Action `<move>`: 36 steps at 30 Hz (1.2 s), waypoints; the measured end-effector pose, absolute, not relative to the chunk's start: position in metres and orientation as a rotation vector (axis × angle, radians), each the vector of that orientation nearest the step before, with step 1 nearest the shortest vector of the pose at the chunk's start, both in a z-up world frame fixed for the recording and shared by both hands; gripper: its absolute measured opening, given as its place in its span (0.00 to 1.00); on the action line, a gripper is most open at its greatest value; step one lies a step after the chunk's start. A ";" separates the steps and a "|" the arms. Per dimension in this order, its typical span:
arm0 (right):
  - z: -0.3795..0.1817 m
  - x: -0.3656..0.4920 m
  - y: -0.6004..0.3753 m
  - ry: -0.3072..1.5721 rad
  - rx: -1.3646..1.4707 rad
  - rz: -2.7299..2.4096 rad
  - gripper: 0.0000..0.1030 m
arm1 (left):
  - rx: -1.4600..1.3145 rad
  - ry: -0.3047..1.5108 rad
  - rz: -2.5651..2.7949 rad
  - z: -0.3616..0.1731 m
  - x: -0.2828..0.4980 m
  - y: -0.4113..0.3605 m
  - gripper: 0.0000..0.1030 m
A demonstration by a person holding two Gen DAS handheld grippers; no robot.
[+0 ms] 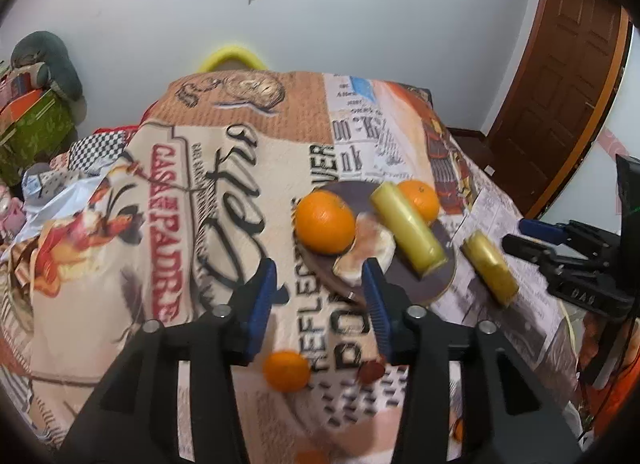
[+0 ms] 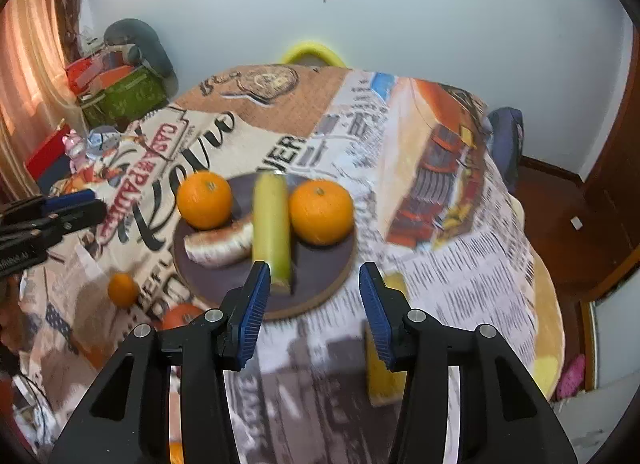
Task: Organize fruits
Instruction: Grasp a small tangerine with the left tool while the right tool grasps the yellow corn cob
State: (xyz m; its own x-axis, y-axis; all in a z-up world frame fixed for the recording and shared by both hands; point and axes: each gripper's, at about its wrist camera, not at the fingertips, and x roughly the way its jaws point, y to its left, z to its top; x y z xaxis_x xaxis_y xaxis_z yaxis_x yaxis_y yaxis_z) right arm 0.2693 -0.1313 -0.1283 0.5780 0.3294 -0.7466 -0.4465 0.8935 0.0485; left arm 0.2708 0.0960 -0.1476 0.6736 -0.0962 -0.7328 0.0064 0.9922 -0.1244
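Observation:
A dark round plate (image 2: 320,264) (image 1: 440,264) holds two oranges (image 2: 204,200) (image 2: 321,211), a yellow-green cylinder (image 2: 271,224) (image 1: 408,232) and a pale slice (image 2: 220,246). A second yellow cylinder (image 1: 490,266) (image 2: 380,384) lies on the cloth right of the plate. A small orange (image 1: 286,370) (image 2: 123,289) lies on the cloth near the plate. My left gripper (image 1: 320,296) is open and empty, above the cloth in front of the plate. My right gripper (image 2: 312,296) is open and empty at the plate's near edge, left of the second cylinder.
The table is covered with a printed cloth (image 1: 160,204). Another orange (image 2: 182,316) lies by my right gripper's left finger. A small dark red thing (image 1: 370,372) lies near the left gripper. Boxes and clutter (image 2: 120,92) stand at the far left. A wooden door (image 1: 560,104) is at the right.

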 end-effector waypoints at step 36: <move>-0.212 0.302 -0.165 1.013 -0.162 0.340 0.37 | -0.158 1.038 -0.013 -0.241 0.256 0.105 0.36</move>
State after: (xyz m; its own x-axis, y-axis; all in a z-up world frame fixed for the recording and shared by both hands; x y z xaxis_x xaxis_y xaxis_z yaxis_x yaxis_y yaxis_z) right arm 0.3024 -0.1647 -0.2117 0.4828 0.2036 -0.8517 -0.3523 0.9356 0.0239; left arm 0.2555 0.1053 -0.2407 0.5091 -0.0856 -0.8564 -0.0634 0.9886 -0.1365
